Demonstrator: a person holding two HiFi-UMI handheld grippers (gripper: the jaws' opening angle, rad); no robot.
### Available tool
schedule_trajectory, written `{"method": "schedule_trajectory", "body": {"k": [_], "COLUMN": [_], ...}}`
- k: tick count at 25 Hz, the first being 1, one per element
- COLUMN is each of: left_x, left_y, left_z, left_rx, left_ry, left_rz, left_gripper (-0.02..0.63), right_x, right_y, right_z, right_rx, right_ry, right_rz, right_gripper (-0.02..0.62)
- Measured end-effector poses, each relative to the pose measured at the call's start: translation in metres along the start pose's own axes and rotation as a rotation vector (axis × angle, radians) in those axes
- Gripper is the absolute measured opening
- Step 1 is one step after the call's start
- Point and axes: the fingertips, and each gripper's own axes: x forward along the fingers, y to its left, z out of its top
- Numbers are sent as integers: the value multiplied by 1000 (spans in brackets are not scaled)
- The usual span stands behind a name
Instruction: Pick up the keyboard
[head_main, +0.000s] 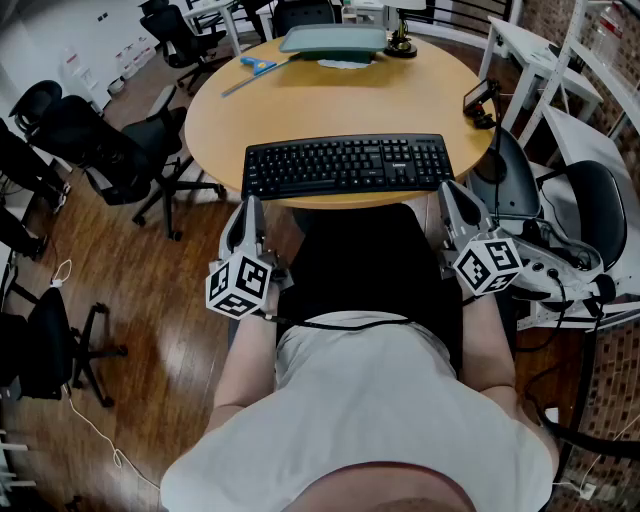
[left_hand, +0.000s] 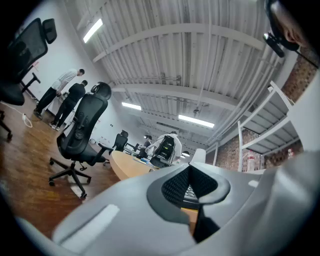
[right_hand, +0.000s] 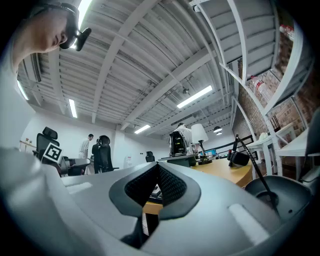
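A black keyboard (head_main: 345, 165) lies along the near edge of the round wooden table (head_main: 330, 100). My left gripper (head_main: 251, 207) hangs just below the table edge by the keyboard's left end, jaws together with nothing between them. My right gripper (head_main: 449, 190) is at the keyboard's right end, also shut and empty. Neither touches the keyboard. In the left gripper view the closed jaws (left_hand: 192, 170) fill the lower frame, and a sliver of the keyboard (left_hand: 189, 192) shows through the gap. The right gripper view shows the same, with its jaws (right_hand: 156, 167) closed and pointing slightly upward.
At the table's far side sit a grey-green tray (head_main: 335, 40), a blue tool (head_main: 258, 66) and a lamp base (head_main: 401, 46). A small black device (head_main: 481, 101) is at the right rim. Black office chairs (head_main: 120, 150) stand to the left, a chair (head_main: 590, 205) and white shelves to the right.
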Motion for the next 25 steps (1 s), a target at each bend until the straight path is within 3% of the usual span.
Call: {"method": "schedule_trajectory", "body": {"k": [3, 6, 13, 16, 25], "left_x": [27, 40, 53, 61, 76], "left_y": [12, 24, 53, 57, 47], "left_z": [-2, -14, -52, -68, -79], "left_rx": [-57, -166, -593, -719, -804], "left_ry": [3, 30, 116, 156, 211], "left_rz": [49, 80, 135, 148, 150], "left_gripper": [40, 108, 143, 163, 162], "right_x": [11, 13, 15, 14, 15], "right_y": [-10, -15, -12, -11, -16], "right_z": [11, 14, 12, 12, 12], "right_rx": [-15, -14, -7, -9, 5], "right_ry": [-43, -62, -52, -52, -51], "right_rz": [-23, -40, -37, -35, -43], "right_gripper": [3, 3, 3, 3, 3]}}
